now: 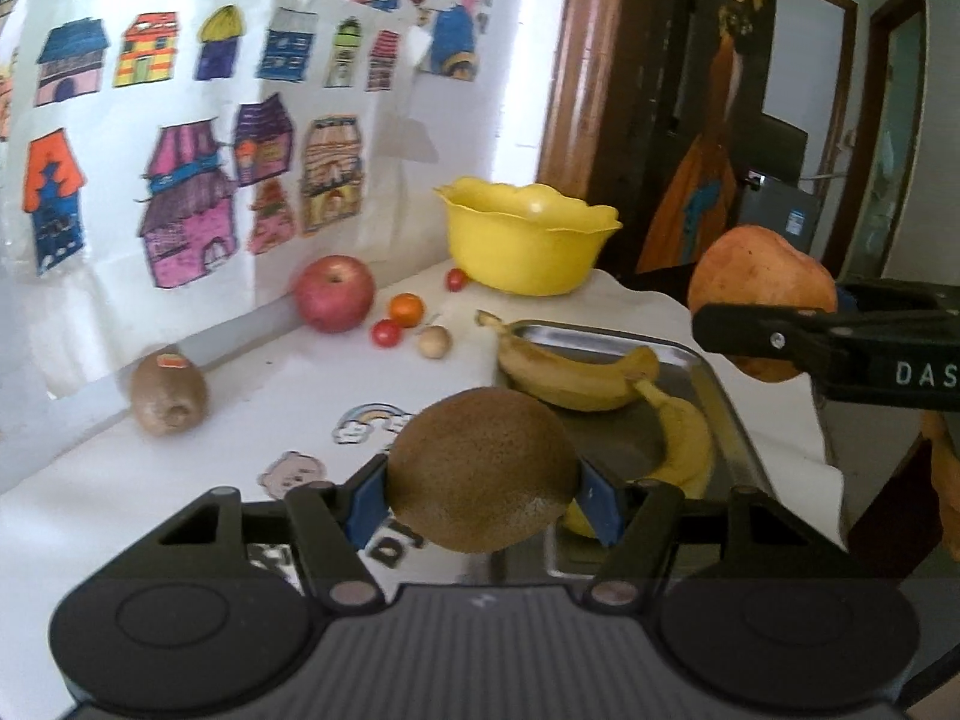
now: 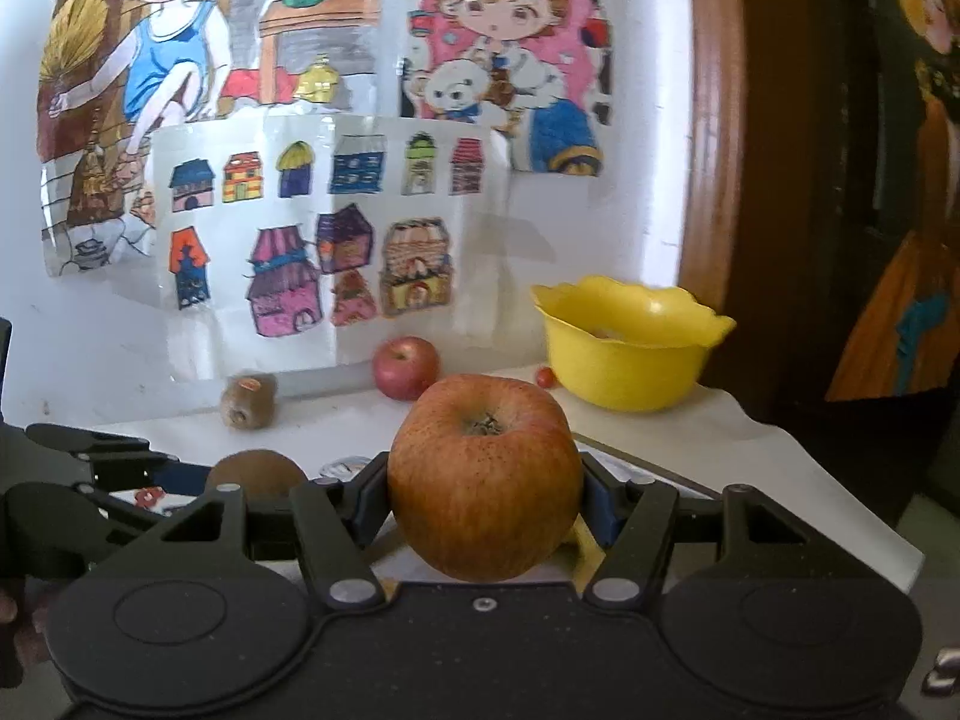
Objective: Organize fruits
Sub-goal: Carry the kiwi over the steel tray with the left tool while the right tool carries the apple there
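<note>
Above the near edge of the metal tray (image 1: 606,339), the left gripper (image 1: 483,495) is clamping a kiwi (image 1: 483,468) between its blue pads (image 1: 600,507), the jaws closed onto the fruit's sides so its long axis is running across the grip, from nine o'clock to three. Seen from the left wrist, the tray is lying just ahead toward one o'clock, with two bananas (image 1: 576,378) already resting in it, their length stretching roughly from ten o'clock to four. The right gripper (image 2: 486,507) is holding an orange-red apple (image 2: 485,474), stem hollow facing up, its jaws pressing on the apple's flanks; from the left wrist view this gripper and its load are hanging at about two o'clock, above the tray's far right corner. The yellow bowl (image 2: 630,354) is standing beyond the tray, at one o'clock from the right wrist and twelve o'clock from the left. Both loads look bound for the tray or the bowl, and the right hand seems to be sitting nearer the bowl, the left nearer the tray's open space. On the table (image 1: 252,414), a second kiwi (image 1: 170,393), a red apple (image 1: 333,294), cherry tomatoes (image 1: 386,333) and a small orange (image 1: 407,309) are waiting at ten to eleven o'clock, well apart from both grippers.
</note>
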The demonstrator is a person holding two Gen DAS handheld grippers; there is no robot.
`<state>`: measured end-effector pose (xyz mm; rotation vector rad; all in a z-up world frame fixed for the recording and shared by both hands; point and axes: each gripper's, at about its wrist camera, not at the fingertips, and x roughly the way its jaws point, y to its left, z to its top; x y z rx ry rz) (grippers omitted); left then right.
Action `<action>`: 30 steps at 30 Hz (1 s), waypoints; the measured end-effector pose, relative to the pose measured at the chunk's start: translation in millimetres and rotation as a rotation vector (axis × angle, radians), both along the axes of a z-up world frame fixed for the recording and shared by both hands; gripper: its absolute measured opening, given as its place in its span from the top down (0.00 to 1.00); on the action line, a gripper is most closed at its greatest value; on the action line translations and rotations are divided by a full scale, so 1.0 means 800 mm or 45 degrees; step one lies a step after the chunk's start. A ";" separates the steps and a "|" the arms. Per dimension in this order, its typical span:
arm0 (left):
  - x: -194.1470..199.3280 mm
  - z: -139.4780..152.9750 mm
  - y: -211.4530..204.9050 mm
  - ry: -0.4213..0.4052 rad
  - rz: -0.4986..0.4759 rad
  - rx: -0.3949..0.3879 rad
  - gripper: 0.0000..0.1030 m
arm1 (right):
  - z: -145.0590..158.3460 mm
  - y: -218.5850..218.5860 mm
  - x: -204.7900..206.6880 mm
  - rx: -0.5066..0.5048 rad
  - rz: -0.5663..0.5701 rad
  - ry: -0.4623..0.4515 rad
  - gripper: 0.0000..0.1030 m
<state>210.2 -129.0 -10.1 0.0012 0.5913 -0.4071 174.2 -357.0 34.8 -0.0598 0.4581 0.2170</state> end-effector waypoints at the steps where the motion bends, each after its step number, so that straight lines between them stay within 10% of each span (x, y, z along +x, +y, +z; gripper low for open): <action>1: -0.001 -0.001 -0.006 0.002 -0.009 -0.004 0.32 | -0.002 -0.006 -0.004 0.003 -0.011 0.005 0.38; 30: 0.055 -0.026 -0.083 0.064 -0.018 0.040 0.32 | -0.091 -0.004 -0.038 -0.030 0.025 0.108 0.38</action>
